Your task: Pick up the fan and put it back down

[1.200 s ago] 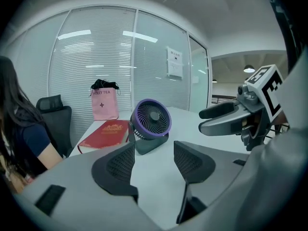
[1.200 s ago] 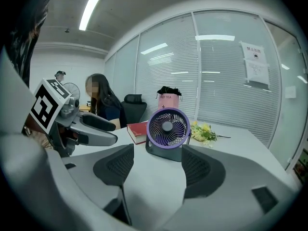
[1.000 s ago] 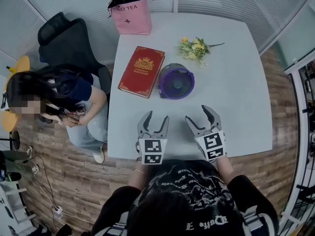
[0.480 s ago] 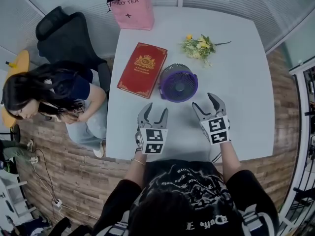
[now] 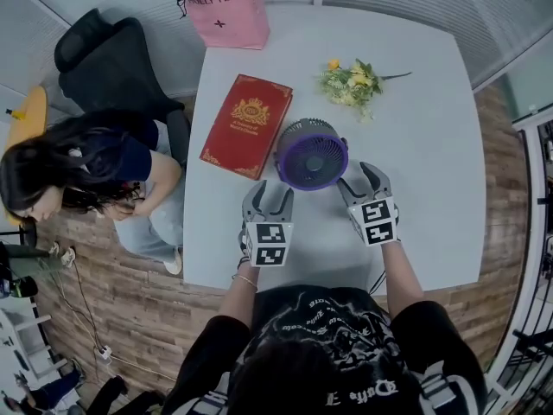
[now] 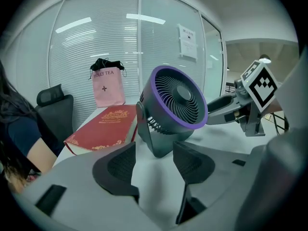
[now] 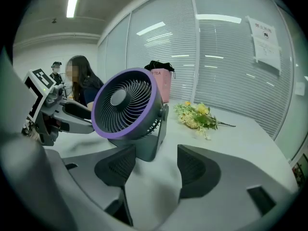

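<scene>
At the left edge of the head view a seated person (image 5: pixel 86 167) with long dark hair bends forward. A black office chair (image 5: pixel 112 63) stands above them in the upper left. A pink paper bag (image 5: pixel 229 11) stands at the top edge of the white table (image 5: pixel 432 145). Below it, a red book (image 5: pixel 246 126) with gold ornament lies flat.

The left gripper (image 5: pixel 270 190) hovers low over the table in the lower centre of the frame, below the book's near corner. Its jaws stand apart with only bare tabletop between them. In the left gripper view the fan's stand sits just beyond the gap.

The fan (image 5: pixel 311 154), dark grey with a purple ring, stands upright on its stand at the centre of the frame. It is just to the right of the book, and its grille is tilted up. It lies above the two grippers, in line with the gap between them, and neither holds it.

The right gripper (image 5: pixel 359 178) sits just below and right of the fan, with its left fingertip close to the purple rim. Its jaws have just been closing a little, yet they remain well apart with nothing between them. In the right gripper view the fan stands ahead and to the left of the gap.

A small bunch of yellow flowers (image 5: pixel 354 80) lies in the upper right of the table, apart from the fan.
</scene>
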